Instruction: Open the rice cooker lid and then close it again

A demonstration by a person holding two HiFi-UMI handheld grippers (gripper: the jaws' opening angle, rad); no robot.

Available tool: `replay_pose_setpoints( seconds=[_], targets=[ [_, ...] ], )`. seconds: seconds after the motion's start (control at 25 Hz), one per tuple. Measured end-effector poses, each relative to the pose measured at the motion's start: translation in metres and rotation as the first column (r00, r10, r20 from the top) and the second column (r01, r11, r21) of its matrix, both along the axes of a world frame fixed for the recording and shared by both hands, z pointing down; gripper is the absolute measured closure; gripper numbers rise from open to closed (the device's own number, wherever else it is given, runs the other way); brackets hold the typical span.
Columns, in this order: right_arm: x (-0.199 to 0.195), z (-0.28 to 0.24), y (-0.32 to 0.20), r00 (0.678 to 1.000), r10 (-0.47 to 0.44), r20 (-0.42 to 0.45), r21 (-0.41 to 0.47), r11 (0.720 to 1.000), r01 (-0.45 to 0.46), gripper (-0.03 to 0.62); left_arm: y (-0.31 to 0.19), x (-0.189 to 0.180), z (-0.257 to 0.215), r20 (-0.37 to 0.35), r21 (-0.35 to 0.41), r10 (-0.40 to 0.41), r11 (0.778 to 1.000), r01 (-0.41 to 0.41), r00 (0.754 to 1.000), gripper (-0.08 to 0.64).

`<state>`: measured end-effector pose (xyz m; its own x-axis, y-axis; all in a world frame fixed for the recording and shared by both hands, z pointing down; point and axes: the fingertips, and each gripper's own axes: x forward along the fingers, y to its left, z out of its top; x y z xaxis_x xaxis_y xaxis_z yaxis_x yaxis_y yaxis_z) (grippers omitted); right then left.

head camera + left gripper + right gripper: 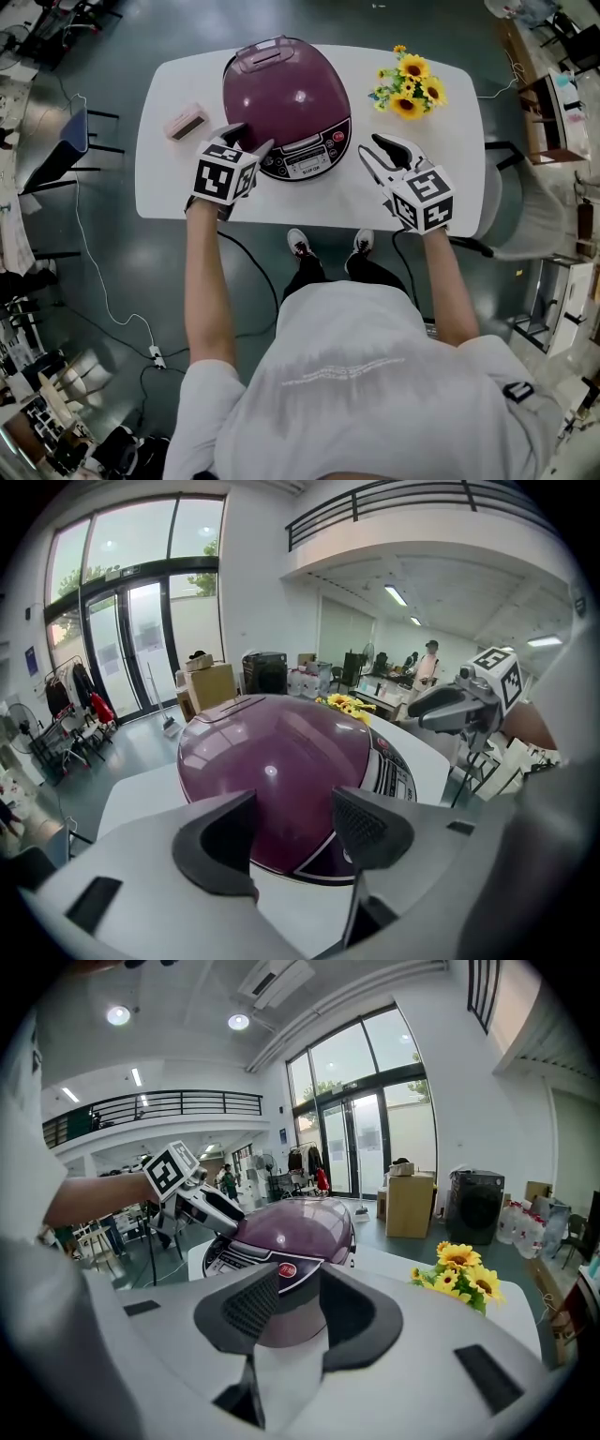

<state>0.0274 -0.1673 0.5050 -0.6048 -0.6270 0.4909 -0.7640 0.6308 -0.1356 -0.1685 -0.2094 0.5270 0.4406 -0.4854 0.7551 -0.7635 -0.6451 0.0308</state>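
We see the purple rice cooker (286,98) standing in the middle of the white tabletop (178,192), towards its far edge. Its domed lid (281,89) is down and shut, so what the pot holds is hidden from us. The cooker is a rounded oval, and its long axis runs from far to near, leaning a little to the right as it comes near. The handle recess (267,54) lies at the far end. The control panel (305,161) faces the near edge, towards the person, and a round red button (288,1270) sits at the lid's front lip.

The left claw (248,141) hovers at the cooker's near left flank, just beside the panel and pointing down at it. Its jaws are released and stand apart, with nothing grasped; through the gap we see only the purple dome and the panel's edge. The right claw (368,146) is to the right of the cooker, near it but apart from it, and aimed at the panel. It too is released, and nothing sits between its pads.

A small pink box (186,123), closed, lies on the tabletop left of the cooker. A bunch of sunflowers (409,84) sits at the far right; we cannot tell whether a vase holds it. The person's shoes (298,244) show on the dark floor (141,272) below the near edge.
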Motion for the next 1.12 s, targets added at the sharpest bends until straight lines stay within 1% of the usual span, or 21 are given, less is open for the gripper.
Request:
replay_pose_setpoints(
  seconds=[0.16, 0.32, 0.56, 0.64, 0.72, 0.8, 0.92, 1.0, 1.12],
  targets=[
    [0.002, -0.004, -0.004, 1.000, 0.002, -0.001, 0.013, 1.000, -0.002, 0.440, -0.002, -0.001, 0.000, -0.011, 0.014, -0.001, 1.000, 0.001, 1.000, 0.311],
    [0.008, -0.017, -0.010, 1.000, 0.005, -0.009, 0.048, 0.999, -0.004, 0.440, -0.002, -0.002, 0.000, -0.036, 0.051, -0.006, 0.999, 0.008, 0.999, 0.313],
    [0.015, -0.051, -0.024, 1.000, 0.005, -0.019, 0.136, 0.991, -0.002, 0.440, -0.002, -0.005, -0.001, -0.135, 0.145, -0.014, 0.989, 0.034, 0.991, 0.314],
    [0.018, -0.061, -0.029, 1.000, 0.008, -0.022, 0.163, 0.987, -0.005, 0.440, -0.003, -0.006, -0.002, -0.158, 0.165, -0.004, 0.986, 0.030, 0.987, 0.311],
    [0.019, -0.070, -0.034, 1.000, 0.011, -0.022, 0.187, 0.982, -0.007, 0.440, -0.004, -0.008, -0.003, -0.178, 0.188, -0.009, 0.981, 0.043, 0.984, 0.325],
    [0.019, -0.079, -0.037, 1.000, 0.010, -0.026, 0.211, 0.978, -0.005, 0.440, -0.006, -0.007, -0.006, -0.202, 0.220, -0.021, 0.973, 0.066, 0.979, 0.330],
    [0.020, -0.090, -0.043, 0.999, 0.011, -0.034, 0.247, 0.969, -0.002, 0.443, -0.009, -0.004, -0.019, -0.248, 0.278, -0.037, 0.955, 0.107, 0.968, 0.354],
    [0.022, -0.100, -0.048, 0.999, 0.017, -0.035, 0.273, 0.962, -0.007, 0.447, -0.013, -0.003, -0.033, -0.274, 0.317, -0.051, 0.938, 0.140, 0.961, 0.379],
    [0.025, -0.116, -0.059, 0.999, 0.031, -0.041, 0.317, 0.948, -0.017, 0.458, -0.021, -0.005, -0.058, -0.299, 0.378, -0.068, 0.907, 0.184, 0.952, 0.438]
  ],
)
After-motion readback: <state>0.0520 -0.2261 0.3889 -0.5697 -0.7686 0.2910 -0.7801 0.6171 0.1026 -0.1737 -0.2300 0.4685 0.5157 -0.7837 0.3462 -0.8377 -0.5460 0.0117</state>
